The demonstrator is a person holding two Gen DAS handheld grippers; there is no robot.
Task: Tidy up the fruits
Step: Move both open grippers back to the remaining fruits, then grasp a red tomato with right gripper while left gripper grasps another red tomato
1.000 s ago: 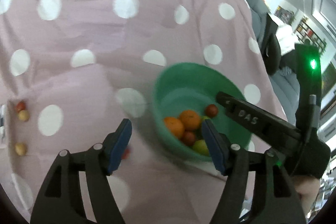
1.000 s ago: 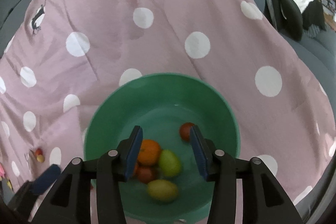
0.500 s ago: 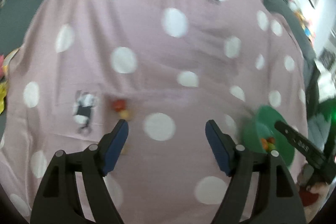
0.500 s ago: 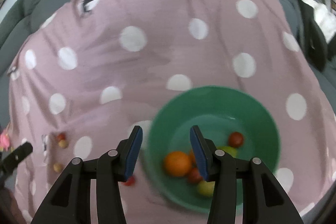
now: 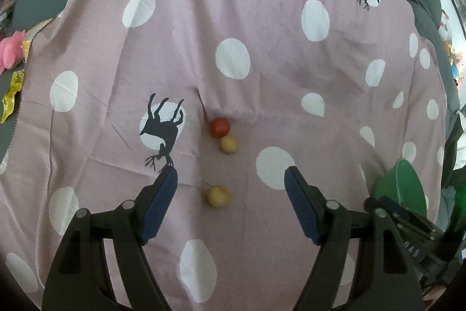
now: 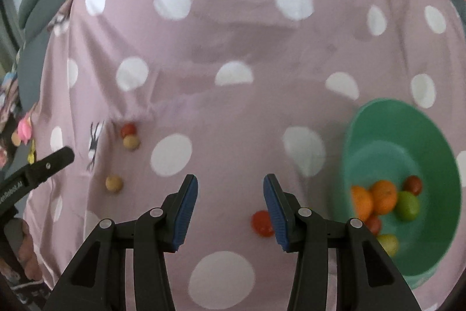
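- Partly hidden, a red fruit on the cloth sits behind the inner edge of the right gripper's right finger, so only its left part shows.
- Cut off too is the bowl, run into the dark lens rim at the right; in the left wrist view just a green sliver of it shows behind the other tool.
- Inside the bowl lie two oranges, a green fruit, a small red one and a yellowish one, all somewhat blurred; another red one is half covered by the oranges.
- Three small fruits lie loose on the cloth: a red ball touching a tan ball, and a second tan ball nearer, apart from them.
- That second tan ball lies between the left gripper's tips in the picture, unpinched.
- Both grippers are empty with jaws apart; the left stands wider and was just widening.
- Writing: the left tool's arm at the right view's edge reads "enRoboLAI", its start cut off; lettering on the right tool in the left view is too dark to read.
- Deer prints mark the spotted cloth.
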